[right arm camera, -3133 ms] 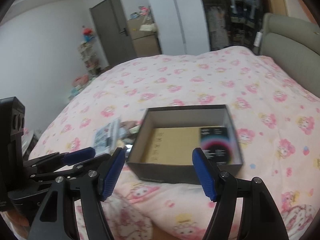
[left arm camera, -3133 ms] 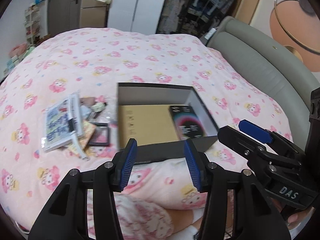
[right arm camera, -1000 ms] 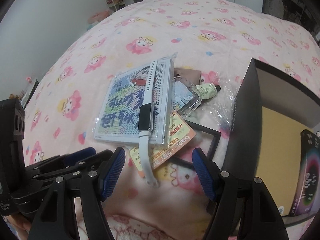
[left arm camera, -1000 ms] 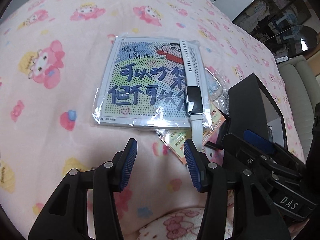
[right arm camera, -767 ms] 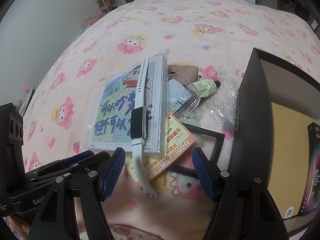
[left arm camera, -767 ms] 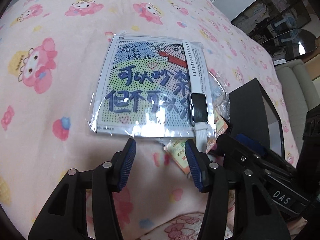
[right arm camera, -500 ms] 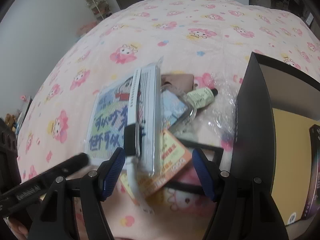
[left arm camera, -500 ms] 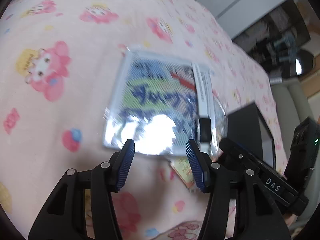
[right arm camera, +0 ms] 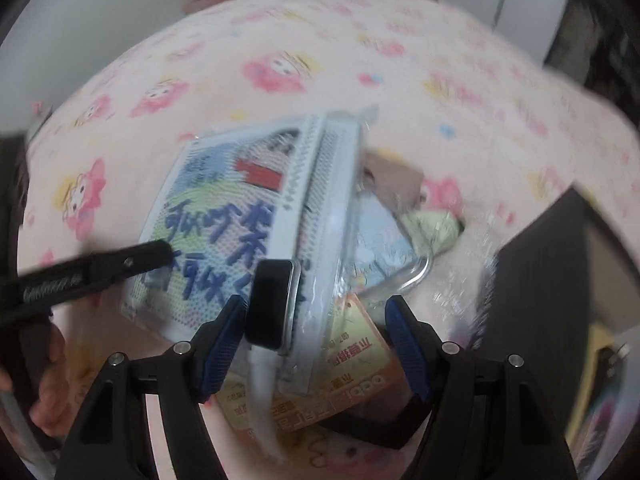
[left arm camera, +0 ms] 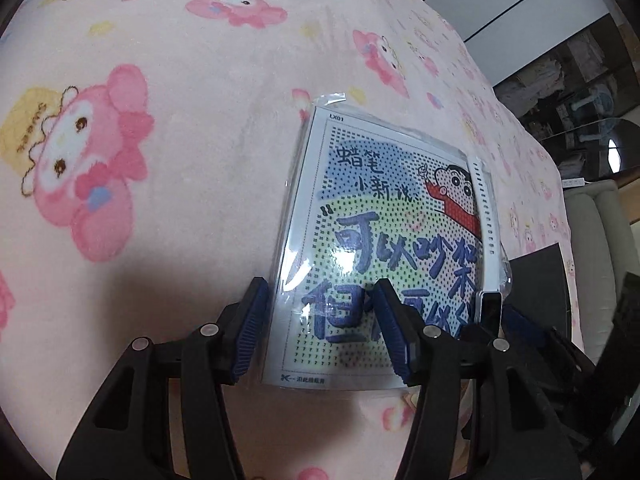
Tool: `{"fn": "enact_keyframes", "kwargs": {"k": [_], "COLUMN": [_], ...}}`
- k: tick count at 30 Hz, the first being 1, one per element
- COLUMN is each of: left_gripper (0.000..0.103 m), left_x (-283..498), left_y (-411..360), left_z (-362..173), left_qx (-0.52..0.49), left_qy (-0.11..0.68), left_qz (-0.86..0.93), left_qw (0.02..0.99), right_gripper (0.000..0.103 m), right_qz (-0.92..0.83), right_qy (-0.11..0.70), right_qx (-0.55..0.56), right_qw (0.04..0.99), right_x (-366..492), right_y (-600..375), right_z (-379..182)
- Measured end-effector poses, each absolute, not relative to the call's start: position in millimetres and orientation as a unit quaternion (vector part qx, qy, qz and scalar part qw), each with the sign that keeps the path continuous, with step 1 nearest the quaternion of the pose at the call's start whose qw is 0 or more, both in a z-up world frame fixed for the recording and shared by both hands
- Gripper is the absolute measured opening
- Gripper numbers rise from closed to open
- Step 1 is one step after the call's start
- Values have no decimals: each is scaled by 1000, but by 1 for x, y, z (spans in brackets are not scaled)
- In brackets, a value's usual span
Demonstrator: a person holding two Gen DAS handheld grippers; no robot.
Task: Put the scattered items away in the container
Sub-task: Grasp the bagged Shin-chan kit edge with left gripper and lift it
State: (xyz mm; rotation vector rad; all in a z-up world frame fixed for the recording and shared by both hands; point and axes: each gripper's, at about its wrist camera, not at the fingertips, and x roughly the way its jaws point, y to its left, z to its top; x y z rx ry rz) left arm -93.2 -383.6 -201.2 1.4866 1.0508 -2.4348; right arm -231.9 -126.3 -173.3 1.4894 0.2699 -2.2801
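The left claw (left arm camera: pixel 320 330) stands spread over the near left corner of the bagged cartoon craft kit (left arm camera: pixel 384 248), which lies flat on the pink bed cover (left arm camera: pixel 180 140) (pads not pressing it). The right claw (right arm camera: pixel 316 340) is opening, astride the white smartwatch (right arm camera: pixel 272 308) lying along the kit's right edge. The black box (right arm camera: pixel 536 320) sits just right of the pile.

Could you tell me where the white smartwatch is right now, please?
The smartwatch lies along the right edge of the bagged cartoon picture on the pink blanket, just left of the black box.
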Motion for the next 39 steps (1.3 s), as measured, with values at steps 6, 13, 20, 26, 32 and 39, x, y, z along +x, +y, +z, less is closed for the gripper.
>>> {"fn": "enact_keyframes", "kwargs": {"k": [6, 13, 20, 26, 32, 39], "left_gripper": [56, 59, 59, 58, 58, 58], "left_x": [-96, -116, -122, -80, -20, -11], "left_y": [-387, -394, -391, -378, -372, -384], "left_z": [-201, -202, -200, -177, -169, -173], "left_qx": [489, 482, 494, 507, 522, 517], "left_qy": [349, 352, 350, 340, 367, 358], "left_qz": [-798, -802, -796, -792, -769, -777], "left_qw": [37, 28, -11, -17, -25, 17], "right_gripper": [69, 68, 70, 66, 66, 66], "right_qz": [-857, -883, -830, -819, -799, -806], "right_qy": [50, 32, 0, -12, -25, 7], "right_qx": [503, 449, 532, 533, 549, 548], "right_qw": [106, 136, 168, 212, 243, 221], "right_x": [-238, -227, -239, -210, -179, -182], "right_y": [-102, -113, -122, -125, -119, -118], "right_z": [-153, -136, -176, -159, -149, -149]}}
